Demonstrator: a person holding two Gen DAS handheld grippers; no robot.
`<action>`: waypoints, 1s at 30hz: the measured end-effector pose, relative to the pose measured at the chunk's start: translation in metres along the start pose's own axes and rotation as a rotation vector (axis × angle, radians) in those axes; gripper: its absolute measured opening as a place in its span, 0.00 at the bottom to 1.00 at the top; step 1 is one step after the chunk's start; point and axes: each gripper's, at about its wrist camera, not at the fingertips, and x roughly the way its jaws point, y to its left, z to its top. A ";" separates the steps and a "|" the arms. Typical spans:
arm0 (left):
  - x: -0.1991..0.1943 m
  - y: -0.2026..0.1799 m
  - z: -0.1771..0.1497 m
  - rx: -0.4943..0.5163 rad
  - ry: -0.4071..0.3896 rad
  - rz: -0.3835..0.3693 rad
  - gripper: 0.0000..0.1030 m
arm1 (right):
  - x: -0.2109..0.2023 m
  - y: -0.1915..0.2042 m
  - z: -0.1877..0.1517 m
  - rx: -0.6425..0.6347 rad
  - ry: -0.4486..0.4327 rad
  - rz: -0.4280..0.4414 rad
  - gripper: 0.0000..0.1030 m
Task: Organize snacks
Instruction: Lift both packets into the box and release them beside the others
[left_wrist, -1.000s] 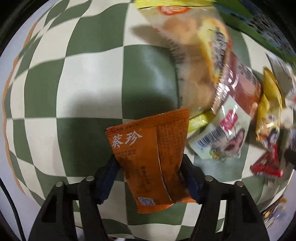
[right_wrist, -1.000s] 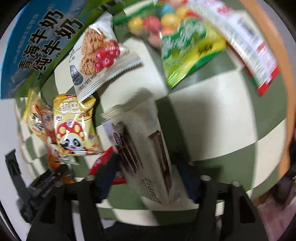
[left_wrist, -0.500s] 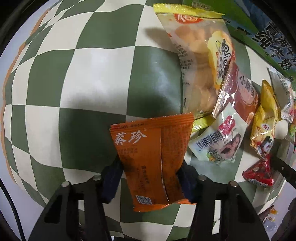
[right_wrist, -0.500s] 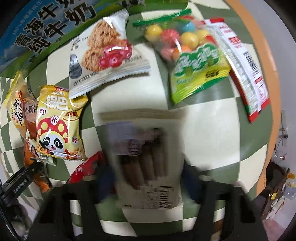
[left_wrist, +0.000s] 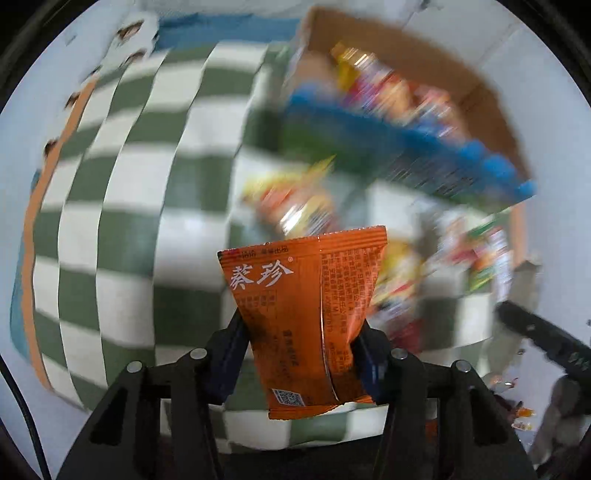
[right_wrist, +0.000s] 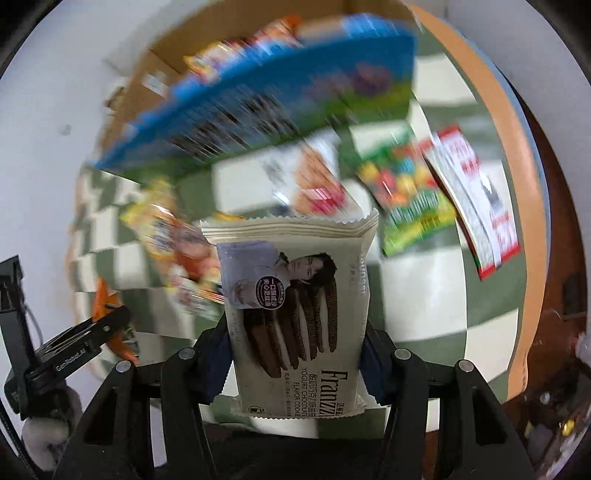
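Lifted orange packet (left_wrist: 303, 317); blurred carton (left_wrist: 406, 122) contents seemingly snacks.

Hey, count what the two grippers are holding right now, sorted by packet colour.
Orange packet, in the left gripper: 1
Cream cookie packet, in the right gripper: 1
Total: 2

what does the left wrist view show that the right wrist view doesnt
Only the left wrist view: the left gripper shut on an orange packet. Only the right wrist view: the right gripper shut on a cream chocolate cookie pack, plus a bag of coloured candy balls. Both: the green-and-white checked cloth and the blue-edged cardboard box of snacks.
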 end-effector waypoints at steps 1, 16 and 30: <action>-0.012 -0.010 0.012 0.013 -0.024 -0.025 0.48 | -0.011 0.006 0.010 -0.015 -0.019 0.018 0.59; 0.009 -0.086 0.237 0.192 -0.044 0.090 0.48 | -0.052 0.067 0.215 -0.156 -0.237 -0.073 0.59; 0.109 -0.061 0.312 0.128 0.145 0.159 0.50 | 0.047 0.031 0.333 -0.100 -0.113 -0.196 0.59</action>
